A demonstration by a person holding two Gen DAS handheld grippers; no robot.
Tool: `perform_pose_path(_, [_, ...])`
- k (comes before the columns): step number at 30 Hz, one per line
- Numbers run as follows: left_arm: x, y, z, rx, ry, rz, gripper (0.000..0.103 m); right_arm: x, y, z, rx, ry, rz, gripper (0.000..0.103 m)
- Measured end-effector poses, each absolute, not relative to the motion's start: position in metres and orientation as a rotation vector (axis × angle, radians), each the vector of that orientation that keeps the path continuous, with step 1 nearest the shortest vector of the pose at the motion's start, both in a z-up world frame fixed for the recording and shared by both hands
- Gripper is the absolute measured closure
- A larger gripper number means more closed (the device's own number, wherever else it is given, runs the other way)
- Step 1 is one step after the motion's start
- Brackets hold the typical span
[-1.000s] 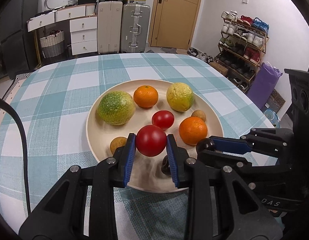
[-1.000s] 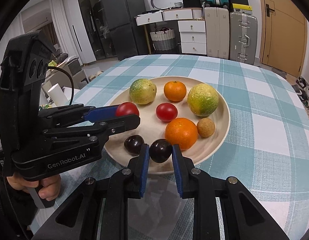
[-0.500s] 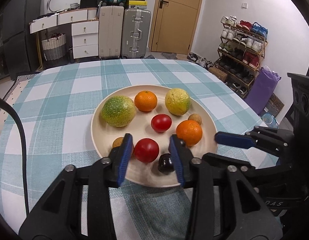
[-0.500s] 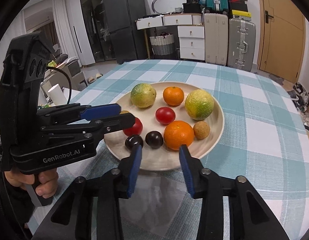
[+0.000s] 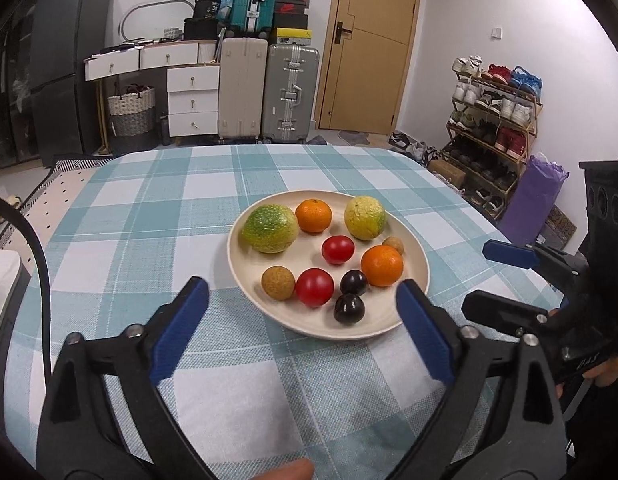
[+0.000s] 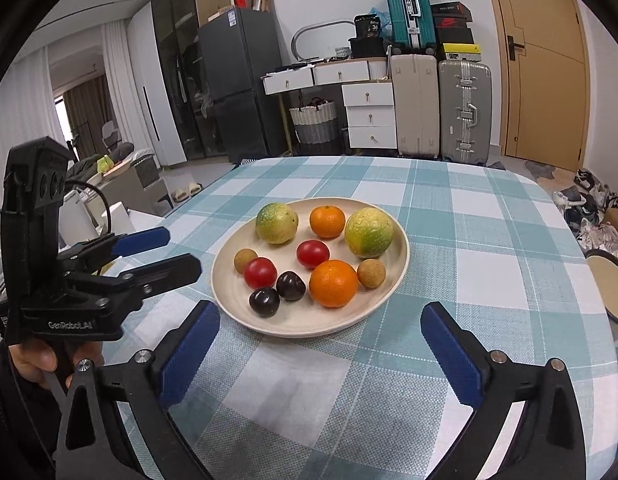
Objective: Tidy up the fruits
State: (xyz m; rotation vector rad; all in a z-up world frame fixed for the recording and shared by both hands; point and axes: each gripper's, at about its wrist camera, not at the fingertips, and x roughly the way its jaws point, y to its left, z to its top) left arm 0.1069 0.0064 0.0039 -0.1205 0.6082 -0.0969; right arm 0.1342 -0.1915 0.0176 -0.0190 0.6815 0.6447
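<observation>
Left gripper point(image 5: 303, 300) angled down, blue pads point(image 5: 181, 330) spread wide, jaws opening, nothing between them. Right gripper point(image 6: 319, 322) same tilt, pads point(image 6: 449, 354) wide apart, jaws opening, nothing clamped. Both sit side by side, fingers pointing the same way. Left hand point(image 6: 49, 362) wraps the left gripper's handle from below, fingers curled on the grip. Right hand point(image 5: 605, 370) mostly hidden behind its gripper body, probably on the handle. A fingertip point(image 5: 291, 472) shows at the bottom edge of the left wrist view.
</observation>
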Motion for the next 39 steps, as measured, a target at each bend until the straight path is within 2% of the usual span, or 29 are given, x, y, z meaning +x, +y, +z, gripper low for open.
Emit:
perform_pose_path(1, [0.103,0.007,0.005,-0.122,0.595,-0.092,0.001,0.133,-0.193,0.018,-0.013,0.673,0.644,0.000])
perform_pose_path(21, [0.077,0.003,0.003,-0.101,0.461,-0.059,0.001,0.120,-0.210,0.020,0.031,0.547,0.673,0.000])
perform_pose_path(39, [0.080,0.005,0.000,-0.122,0.462,-0.067,0.001,0.104,-0.206,0.025,-0.022,0.477,0.677,0.000])
